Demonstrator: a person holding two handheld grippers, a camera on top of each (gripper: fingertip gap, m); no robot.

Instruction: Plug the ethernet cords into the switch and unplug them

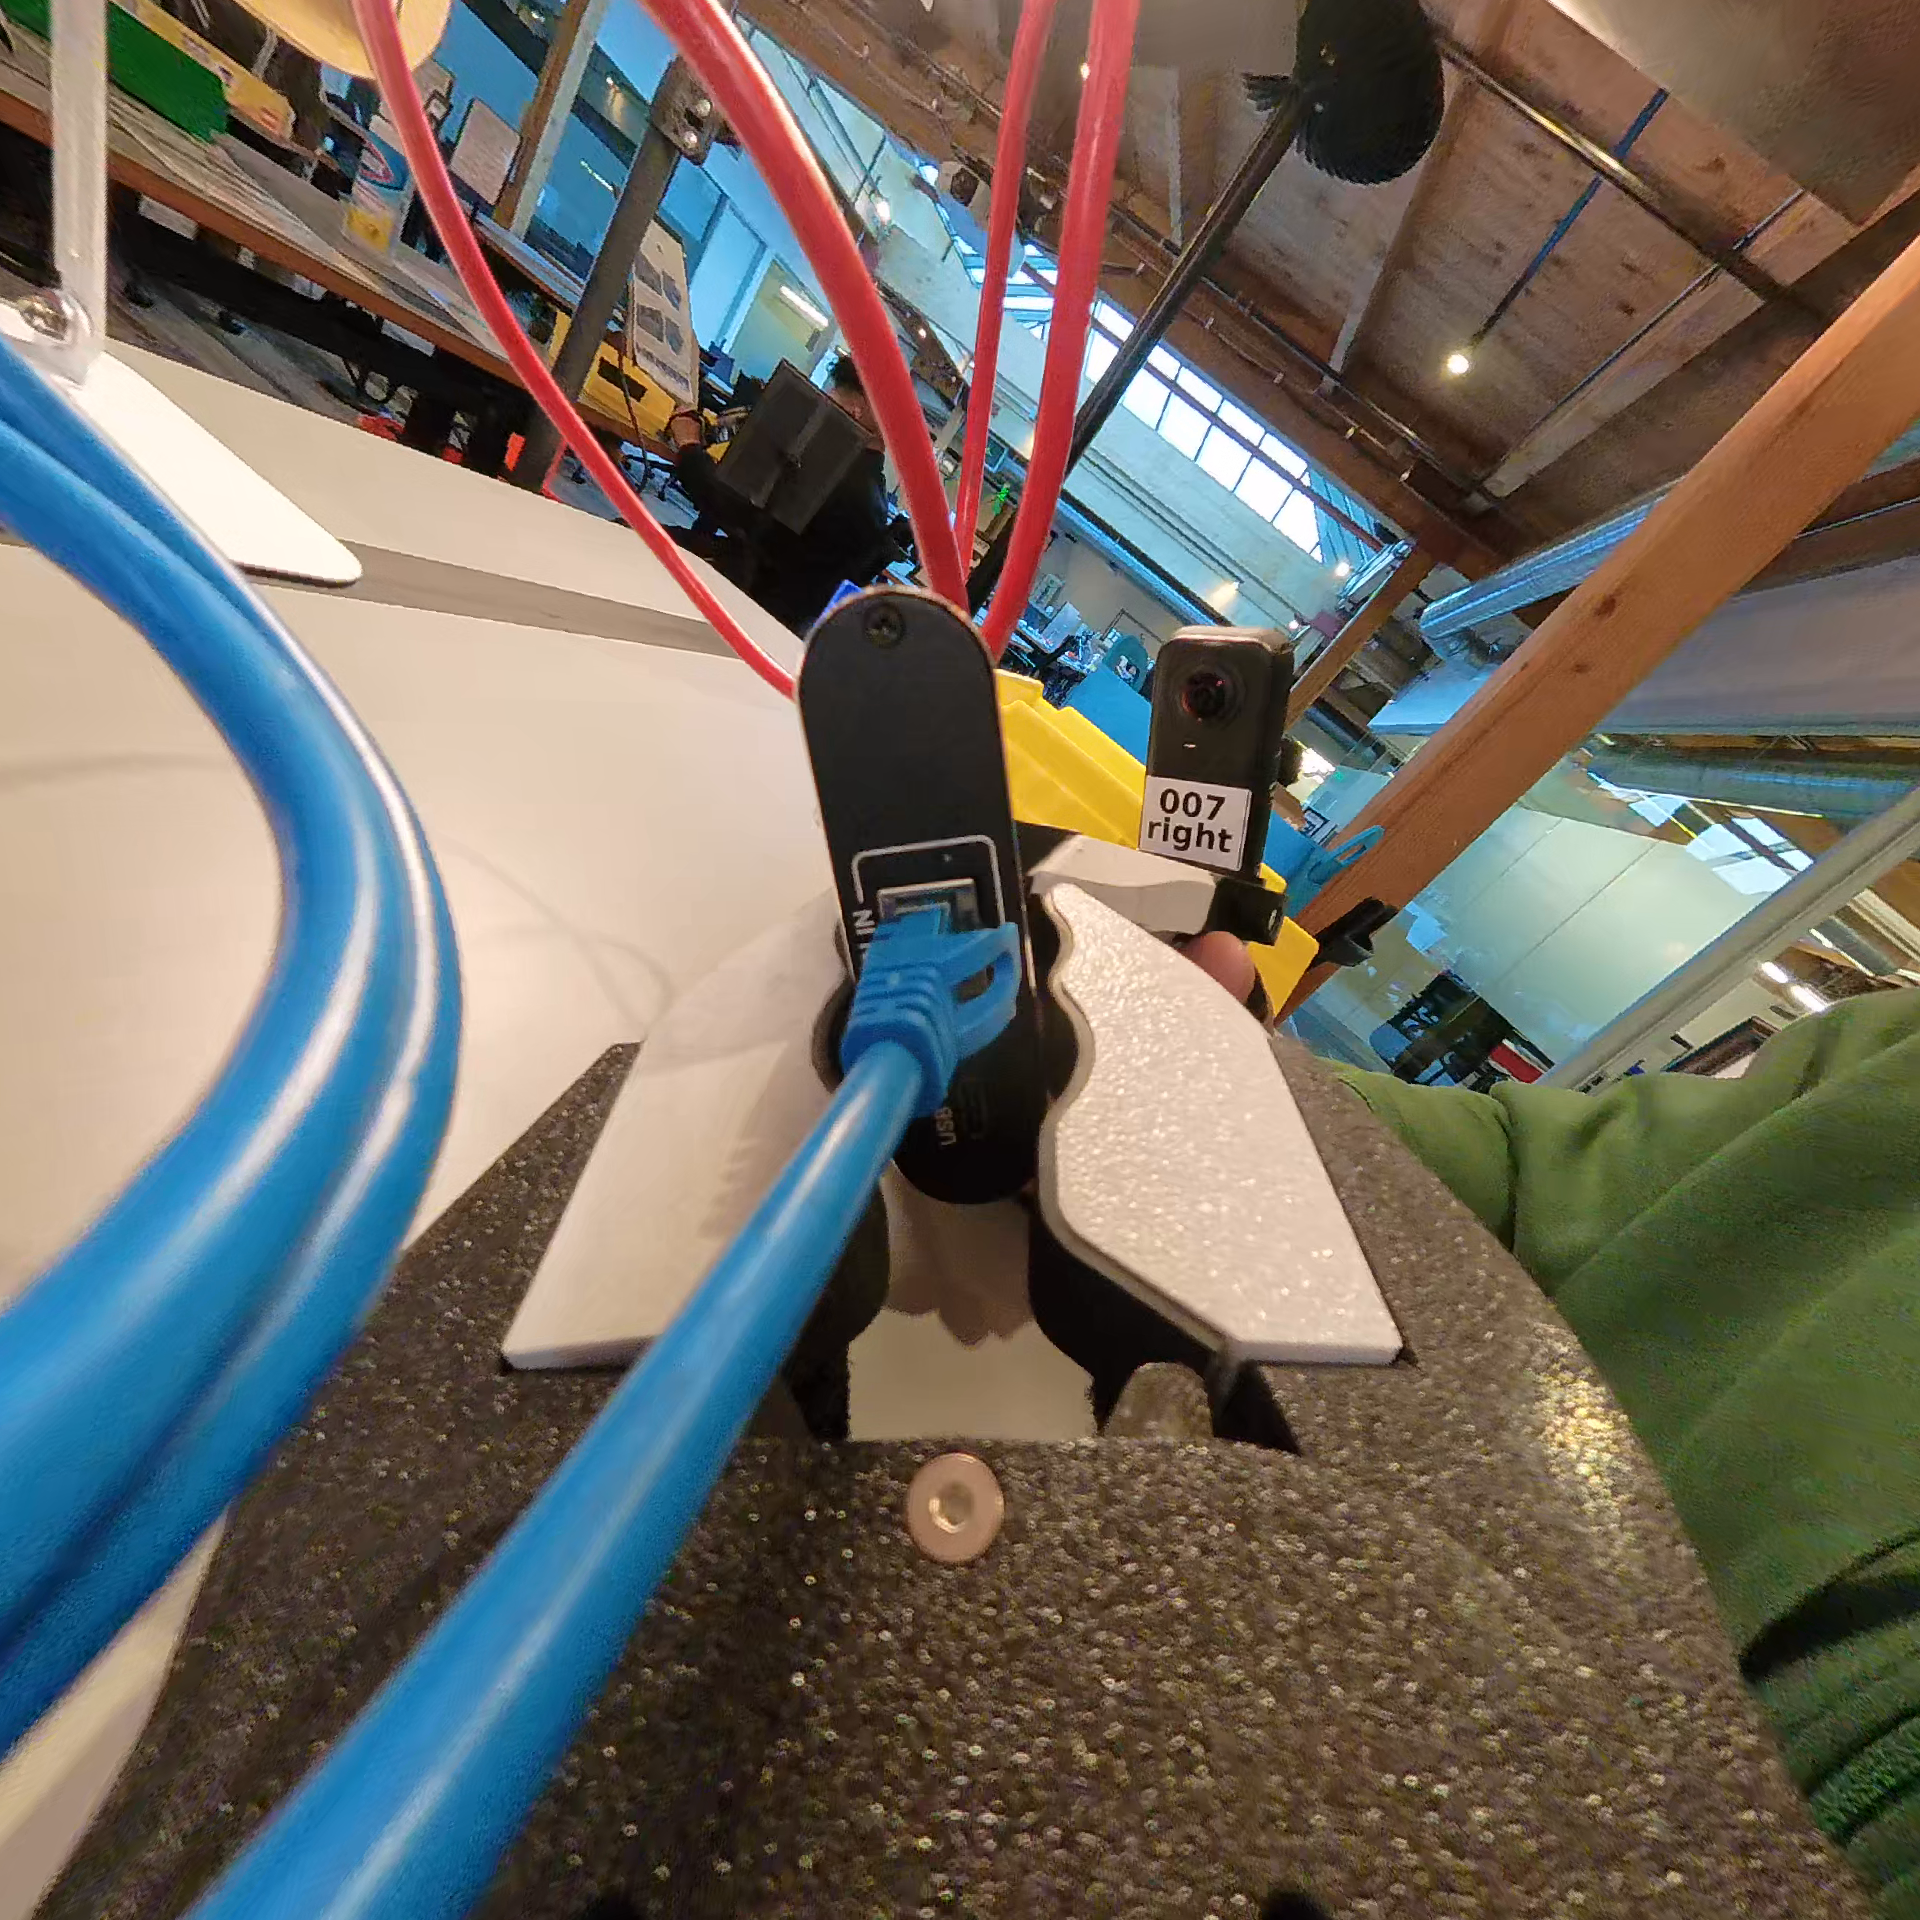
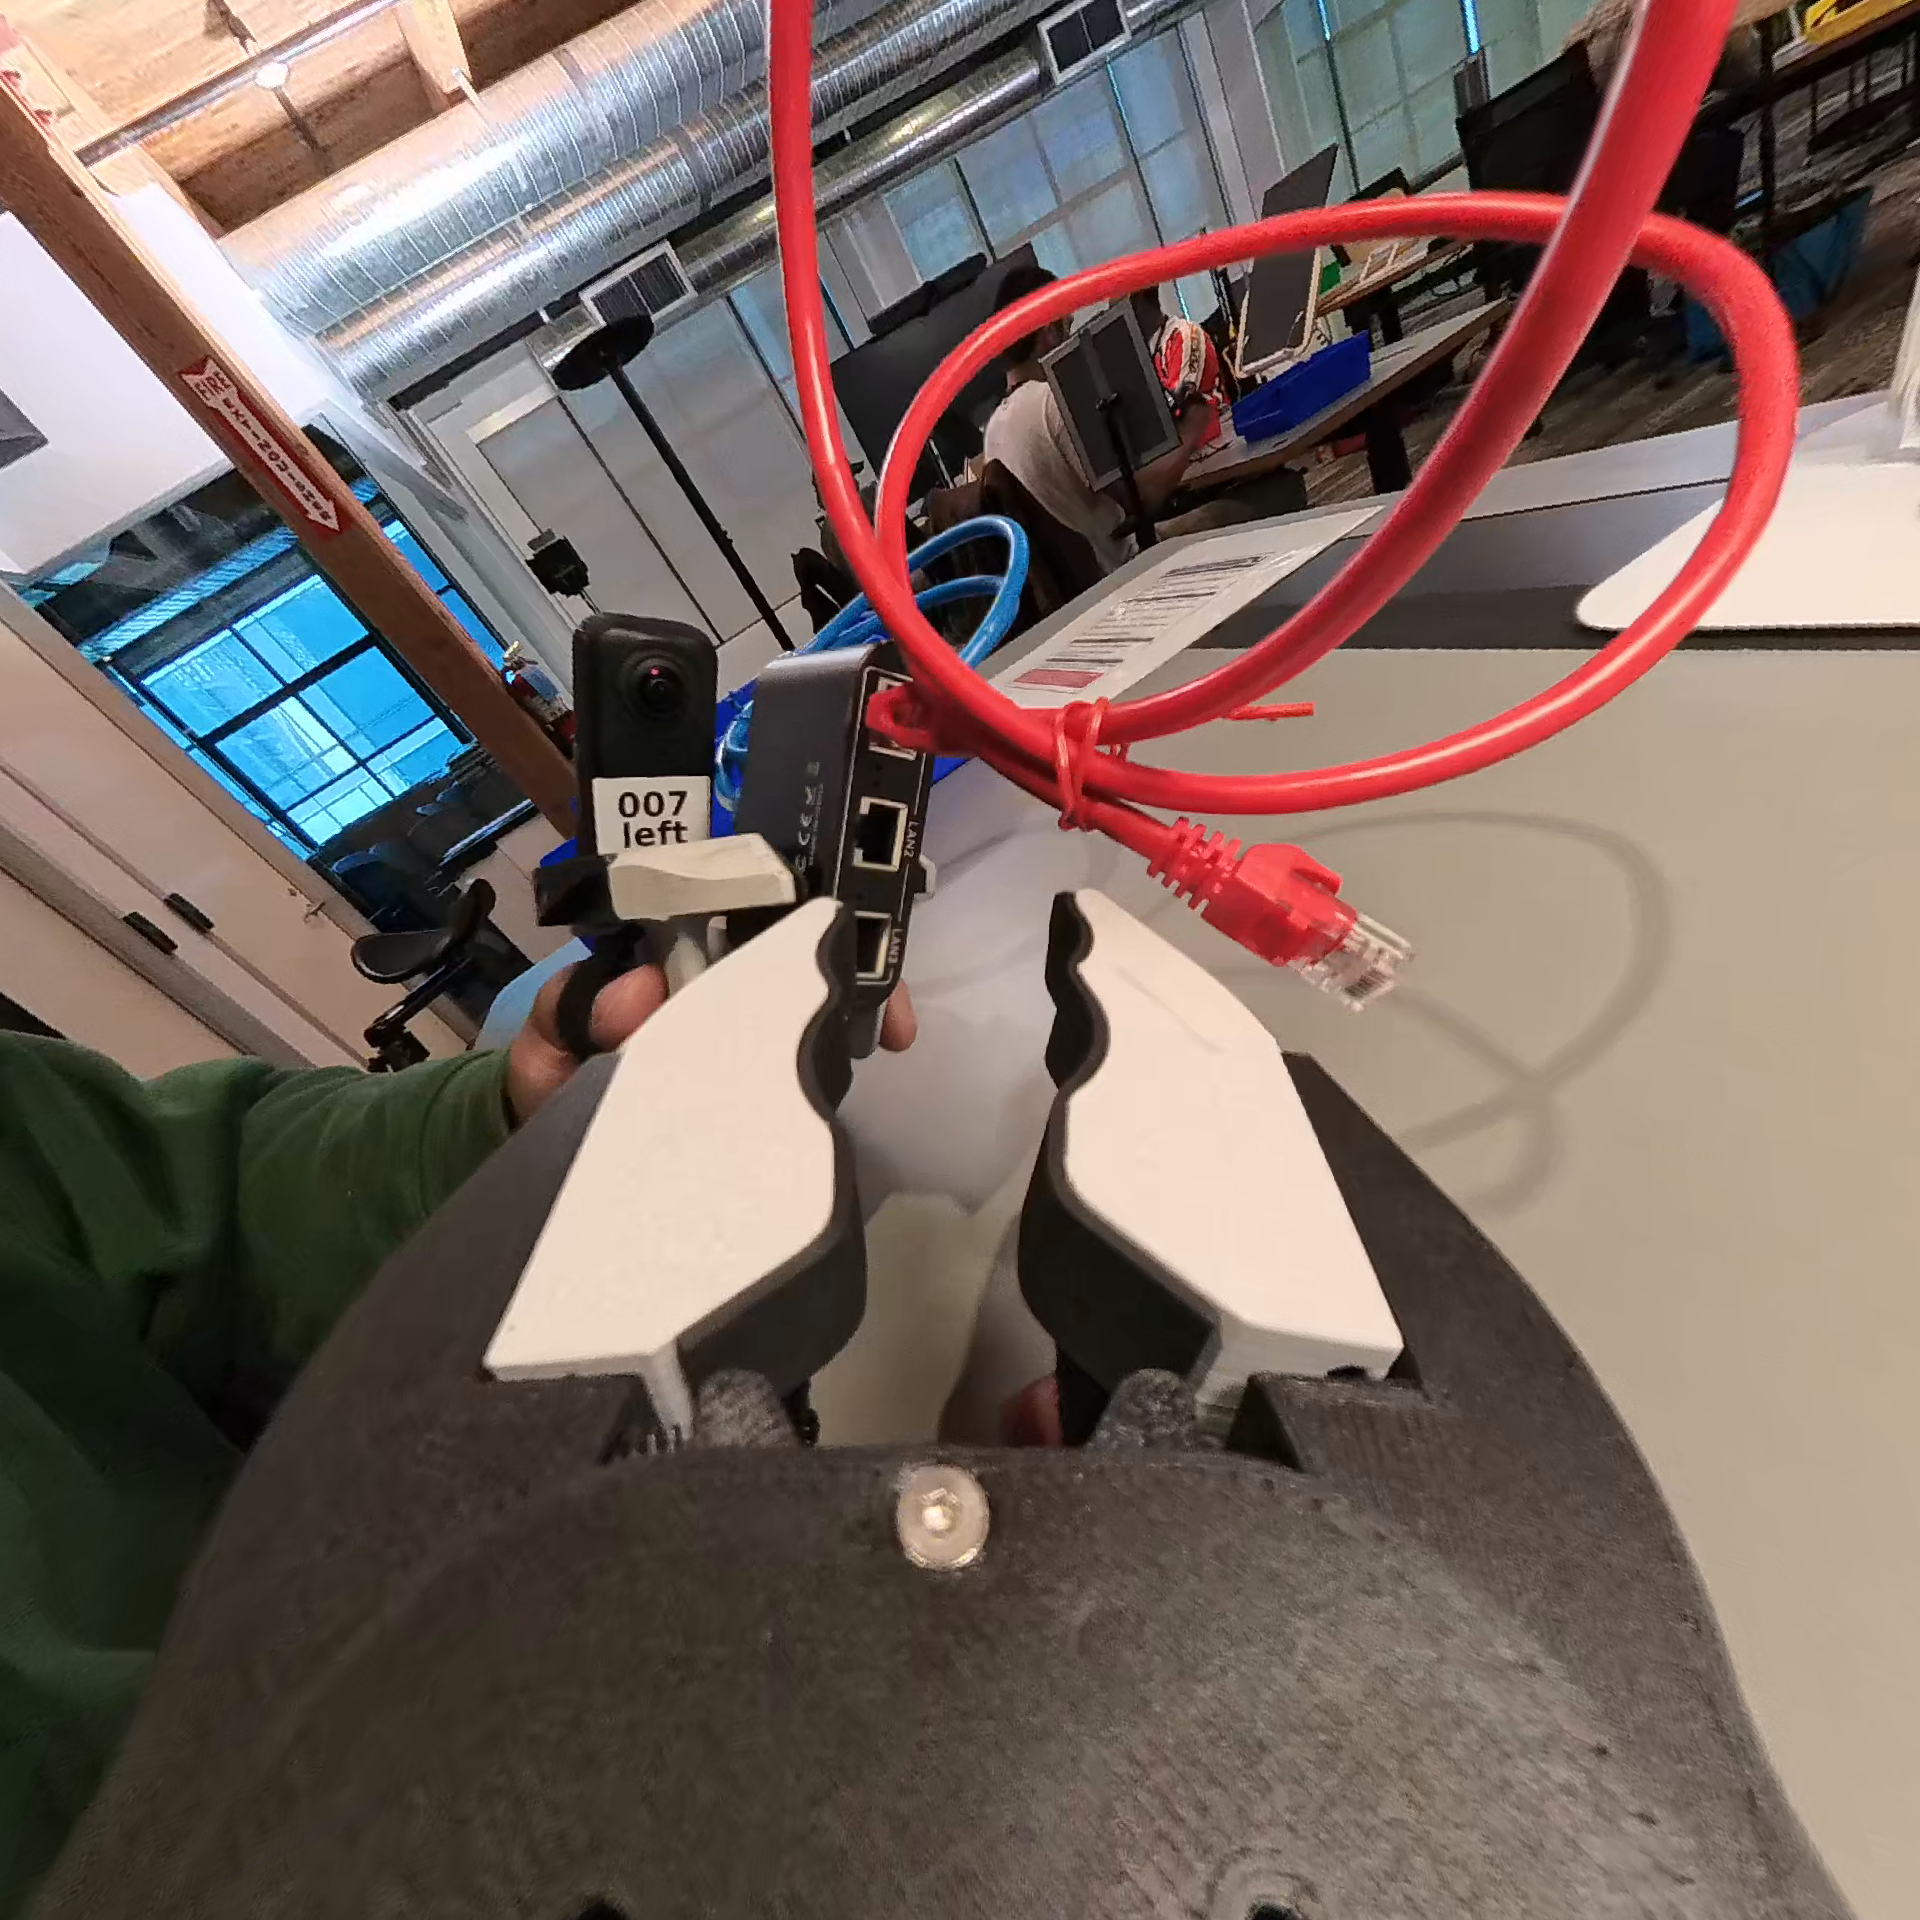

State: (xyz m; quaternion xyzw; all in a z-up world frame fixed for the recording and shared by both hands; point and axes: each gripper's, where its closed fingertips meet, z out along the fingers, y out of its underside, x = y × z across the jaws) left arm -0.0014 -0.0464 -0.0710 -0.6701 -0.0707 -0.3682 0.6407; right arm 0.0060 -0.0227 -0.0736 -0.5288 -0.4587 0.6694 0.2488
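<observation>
Left gripper [image 1: 935,1039] clenched on the black switch [image 1: 914,831], held upright above the grey table [image 1: 571,779]. Right gripper [image 2: 940,935] released, just beside the switch's open ports. Blue cord [image 1: 914,987] plugged into one end; red cord [image 2: 1039,748] plugged opposite, free plug [image 2: 1288,914] dangling.

The red cord [image 2: 1351,499] loops across the air above the switch [image 2: 842,800], its loose plug [image 2: 1299,925] dangling just beyond the right claw [image 2: 940,935] tips. Two lower ports [image 2: 878,836] face open room. Blue cord [image 1: 260,935] coils crowd the switch's far side; the grey table [image 2: 1662,1039] beneath lies bare toward its right edge.
</observation>
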